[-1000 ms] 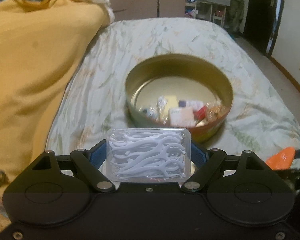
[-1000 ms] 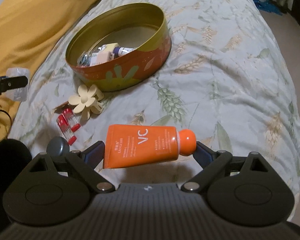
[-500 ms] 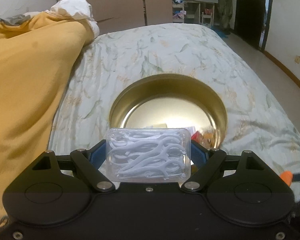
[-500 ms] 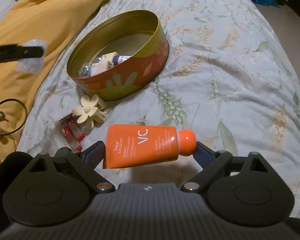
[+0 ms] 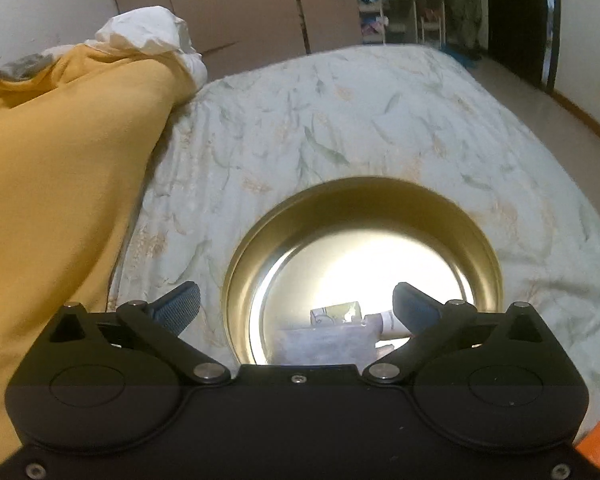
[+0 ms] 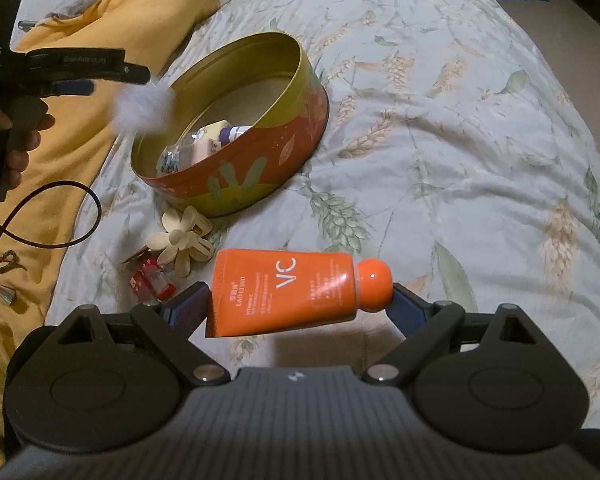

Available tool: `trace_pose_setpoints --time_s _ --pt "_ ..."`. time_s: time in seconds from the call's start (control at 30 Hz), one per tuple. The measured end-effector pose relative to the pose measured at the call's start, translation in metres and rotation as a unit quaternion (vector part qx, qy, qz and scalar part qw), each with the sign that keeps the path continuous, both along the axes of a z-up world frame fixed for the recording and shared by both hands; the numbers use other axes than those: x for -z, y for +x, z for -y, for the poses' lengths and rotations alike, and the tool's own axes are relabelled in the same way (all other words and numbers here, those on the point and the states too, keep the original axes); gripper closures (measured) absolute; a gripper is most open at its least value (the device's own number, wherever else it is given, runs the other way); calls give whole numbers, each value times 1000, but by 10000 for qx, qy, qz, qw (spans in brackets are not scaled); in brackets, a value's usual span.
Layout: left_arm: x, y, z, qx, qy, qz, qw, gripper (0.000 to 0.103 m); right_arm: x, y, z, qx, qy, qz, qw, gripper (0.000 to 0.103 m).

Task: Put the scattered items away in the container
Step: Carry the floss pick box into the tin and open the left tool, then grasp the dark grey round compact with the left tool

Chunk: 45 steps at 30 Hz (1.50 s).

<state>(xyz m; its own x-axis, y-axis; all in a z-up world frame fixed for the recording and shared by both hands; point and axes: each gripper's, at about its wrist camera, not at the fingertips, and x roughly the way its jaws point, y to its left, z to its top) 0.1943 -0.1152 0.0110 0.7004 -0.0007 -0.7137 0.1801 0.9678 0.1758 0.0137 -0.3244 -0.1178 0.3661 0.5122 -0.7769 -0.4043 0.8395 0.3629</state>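
Observation:
My left gripper [image 5: 296,307] is open above the near rim of the round gold tin [image 5: 480,240]. The clear box of floss picks [image 5: 324,346] is blurred, falling below its fingers; in the right wrist view the box [image 6: 144,108] is in mid-air over the tin's [image 6: 260,172] near edge, just under the left gripper [image 6: 140,74]. My right gripper [image 6: 300,300] is shut on an orange VC tube [image 6: 288,292], held above the bed, short of the tin. Several small items lie inside the tin.
A cream flower hair clip [image 6: 184,240] and small red-capped items [image 6: 152,280] lie on the floral bedspread [image 6: 460,140] in front of the tin. A yellow blanket [image 5: 60,180] and a black cord [image 6: 60,216] lie to the left.
My left gripper has opened and let go of the floss pick box, which is dropping toward the tin. My right gripper still holds the orange tube and has moved slightly closer.

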Motion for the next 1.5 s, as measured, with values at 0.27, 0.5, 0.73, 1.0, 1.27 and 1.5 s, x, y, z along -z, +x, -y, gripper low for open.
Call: trace_pose_setpoints --time_s 0.27,0.5,0.73,1.0,1.27,1.5 --pt "11 -39 -32 513 -239 -368 9977 1 0 1 -1 -31 44 2 10000 10" --pt "46 -85 -50 691 -332 -764 9941 1 -1 1 -2 -28 13 5 10000 9" --pt "75 -124 -55 851 -451 -1220 9879 1 0 0 -4 -46 -65 7 10000 9" --pt "98 -156 -49 1176 -313 -1642 9789 1 2 1 -5 -83 -44 -75 9999 29" --pt "121 -177 -43 1448 -2 -1963 9698 2 0 -3 -10 -179 -309 46 9994 2" --pt "138 -188 -48 1501 12 -2188 9641 2 5 -19 -64 -1583 -1424 328 9765 0"
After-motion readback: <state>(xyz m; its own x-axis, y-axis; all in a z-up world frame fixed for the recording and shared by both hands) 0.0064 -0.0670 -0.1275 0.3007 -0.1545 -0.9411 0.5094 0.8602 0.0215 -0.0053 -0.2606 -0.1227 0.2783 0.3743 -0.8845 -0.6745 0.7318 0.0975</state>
